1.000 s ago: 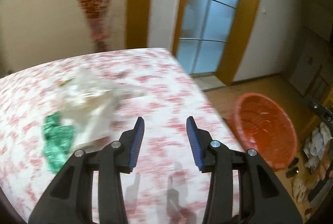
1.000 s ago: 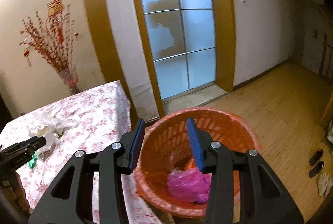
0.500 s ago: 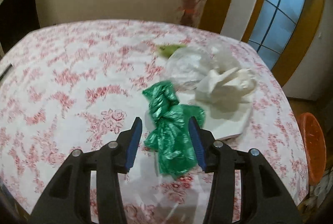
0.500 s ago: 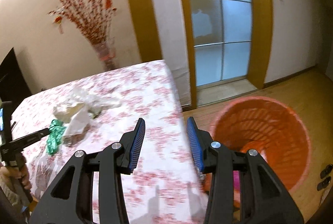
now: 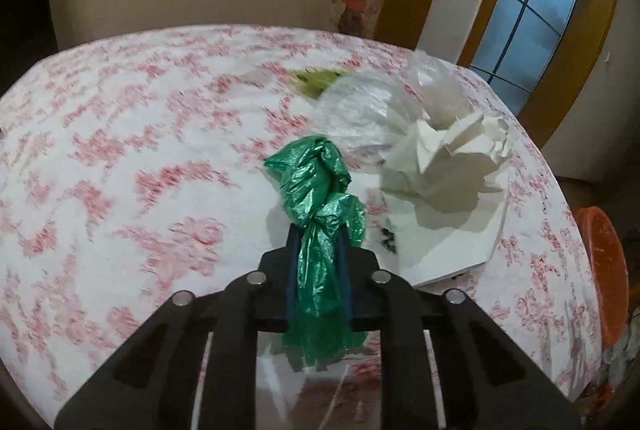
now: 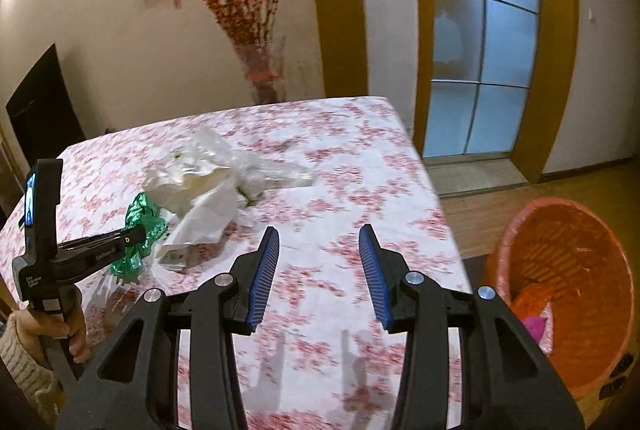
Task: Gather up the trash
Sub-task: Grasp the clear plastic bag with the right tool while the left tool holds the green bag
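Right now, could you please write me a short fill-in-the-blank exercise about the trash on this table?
1. The left gripper is shut on a crumpled ____ plastic bag.
2. The right gripper holds ____ between its fingers.
3. The orange basket stands on the ____, beside the table.
4. The crumpled white paper lies on the ____.

Missing words: green; nothing; floor; table

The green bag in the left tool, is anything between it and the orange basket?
Nothing visible blocks it. The green bag is pinched in the left tool; the orange basket stands open on the floor past the table's edge.
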`<control>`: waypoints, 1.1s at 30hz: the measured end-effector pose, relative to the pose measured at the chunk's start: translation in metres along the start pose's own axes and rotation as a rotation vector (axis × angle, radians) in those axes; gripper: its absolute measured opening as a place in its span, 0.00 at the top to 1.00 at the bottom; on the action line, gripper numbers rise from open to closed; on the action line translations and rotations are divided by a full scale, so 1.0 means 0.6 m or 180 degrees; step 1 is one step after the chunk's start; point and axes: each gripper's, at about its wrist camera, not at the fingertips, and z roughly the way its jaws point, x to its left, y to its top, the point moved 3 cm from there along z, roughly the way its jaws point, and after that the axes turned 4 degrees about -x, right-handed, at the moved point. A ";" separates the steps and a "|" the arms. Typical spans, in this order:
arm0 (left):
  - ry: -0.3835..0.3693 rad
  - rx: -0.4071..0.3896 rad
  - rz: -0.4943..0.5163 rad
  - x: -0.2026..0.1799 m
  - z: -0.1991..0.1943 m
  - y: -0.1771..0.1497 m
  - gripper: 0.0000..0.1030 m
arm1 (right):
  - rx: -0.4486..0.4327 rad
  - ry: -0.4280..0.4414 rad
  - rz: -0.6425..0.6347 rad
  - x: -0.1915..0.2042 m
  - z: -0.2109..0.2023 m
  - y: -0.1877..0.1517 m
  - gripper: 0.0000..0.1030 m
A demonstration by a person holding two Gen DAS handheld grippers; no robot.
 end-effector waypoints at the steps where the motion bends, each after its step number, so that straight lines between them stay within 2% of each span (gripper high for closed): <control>1: 0.0033 -0.0045 0.0013 0.007 -0.007 0.002 0.82 | 0.0011 0.0031 -0.0005 0.007 0.004 0.001 0.58; 7: 0.0230 -0.0241 -0.0019 0.064 -0.041 0.022 0.82 | 0.0085 0.0284 0.0013 0.064 0.034 0.013 0.58; 13: 0.0336 -0.0302 -0.0177 0.123 -0.055 0.032 0.82 | 0.0098 0.0524 -0.0007 0.145 0.065 0.039 0.58; 16: 0.0346 -0.0307 -0.0259 0.145 -0.058 0.032 0.82 | 0.0059 0.0521 -0.0026 0.176 0.081 0.057 0.58; 20: 0.0340 -0.0316 -0.0291 0.160 -0.064 0.030 0.82 | 0.0031 0.0395 0.0000 0.179 0.113 0.083 0.58; 23: 0.0329 -0.0337 -0.0314 0.169 -0.067 0.032 0.82 | 0.0152 0.0359 0.0035 0.163 0.153 0.100 0.58; 27: 0.0303 -0.0345 -0.0355 0.174 -0.064 0.037 0.82 | 0.0385 0.0551 0.0173 0.162 0.199 0.105 0.58; 33: 0.0258 -0.0325 -0.0354 0.168 -0.051 0.045 0.82 | 0.0579 0.0366 -0.0175 0.186 0.252 0.089 0.61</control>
